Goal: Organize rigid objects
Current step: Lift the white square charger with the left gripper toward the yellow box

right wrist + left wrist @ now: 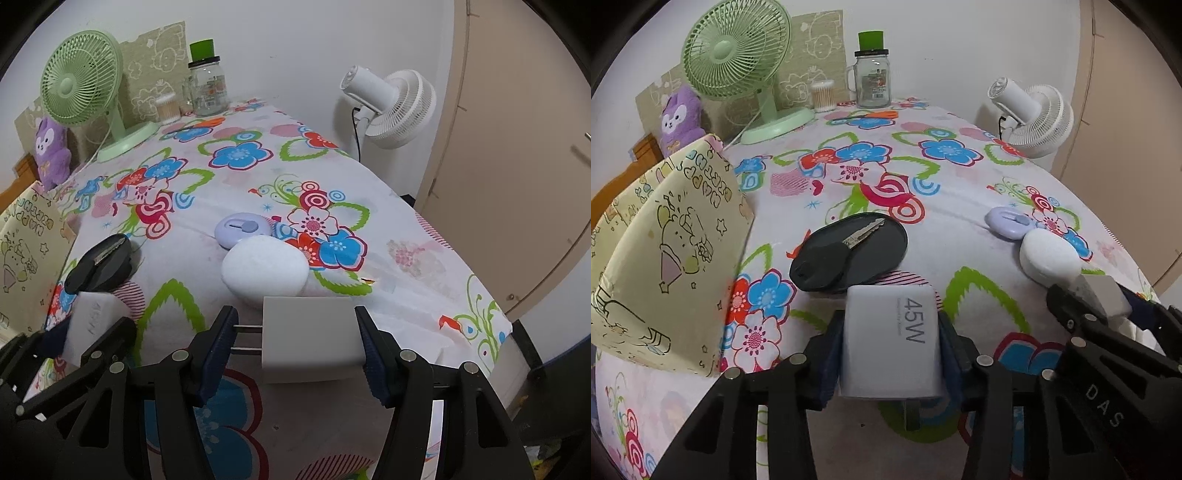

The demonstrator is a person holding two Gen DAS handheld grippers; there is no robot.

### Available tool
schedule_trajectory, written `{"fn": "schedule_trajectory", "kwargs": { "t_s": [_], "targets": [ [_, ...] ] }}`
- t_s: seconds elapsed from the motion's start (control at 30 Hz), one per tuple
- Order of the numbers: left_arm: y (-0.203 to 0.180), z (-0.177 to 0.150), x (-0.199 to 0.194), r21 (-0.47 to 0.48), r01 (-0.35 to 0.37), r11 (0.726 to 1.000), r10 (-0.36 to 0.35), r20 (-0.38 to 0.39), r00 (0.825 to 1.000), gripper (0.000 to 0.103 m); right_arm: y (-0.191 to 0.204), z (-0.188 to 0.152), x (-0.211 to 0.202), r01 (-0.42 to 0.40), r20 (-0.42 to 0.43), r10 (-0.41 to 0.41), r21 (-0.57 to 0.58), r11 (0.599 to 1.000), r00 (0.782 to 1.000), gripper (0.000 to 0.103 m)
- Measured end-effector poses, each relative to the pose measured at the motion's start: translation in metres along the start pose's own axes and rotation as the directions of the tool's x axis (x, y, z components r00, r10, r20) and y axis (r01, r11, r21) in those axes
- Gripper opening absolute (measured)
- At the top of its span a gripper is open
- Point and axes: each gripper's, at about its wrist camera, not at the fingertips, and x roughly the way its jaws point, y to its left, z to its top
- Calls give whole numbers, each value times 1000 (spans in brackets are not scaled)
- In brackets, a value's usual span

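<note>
Left gripper [890, 343] fingers clamp 45W charger [891, 341], black tray [882, 240] just ahead; right gripper [297, 338] fingers grip white plug adapter [310, 338], prongs leftward.

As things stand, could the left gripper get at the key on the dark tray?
Probably not yet. The left gripper is shut on the white 45W charger, so its jaws are occupied. The path itself looks free: the key lies exposed on the dark tray just ahead.

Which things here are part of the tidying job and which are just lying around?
In the job: 45W charger in left gripper; white plug adapter in right gripper; dark tray with key.

Lying about: green fan; glass jar; purple plush; white fan.
</note>
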Motion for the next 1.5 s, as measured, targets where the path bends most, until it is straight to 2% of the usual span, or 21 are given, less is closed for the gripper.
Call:
{"fn": "schedule_trajectory", "kwargs": {
  "t_s": [0.2, 0.43, 1.1, 1.5],
  "targets": [
    [1, 0, -3, -5, 32, 999, -32, -19, 999, 48, -1, 1, -9, 2, 13, -2, 5, 1000, 1000, 66],
    [-3, -5, -20, 19, 58, 998, -58, 5, 998, 48, 8, 2, -23, -18, 31, 18, -7, 1000, 999, 66],
    [14, -5, -68, 8, 41, 999, -42, 77, 996, 48, 29, 6, -69, -11, 65, 13, -36, 999, 998, 66],
    [32, 5, -93, -9, 21, 1000, -20, 108, 994, 48, 46, 17, -94, -36, 96, 41, -54, 998, 995, 66]
  ]
}}
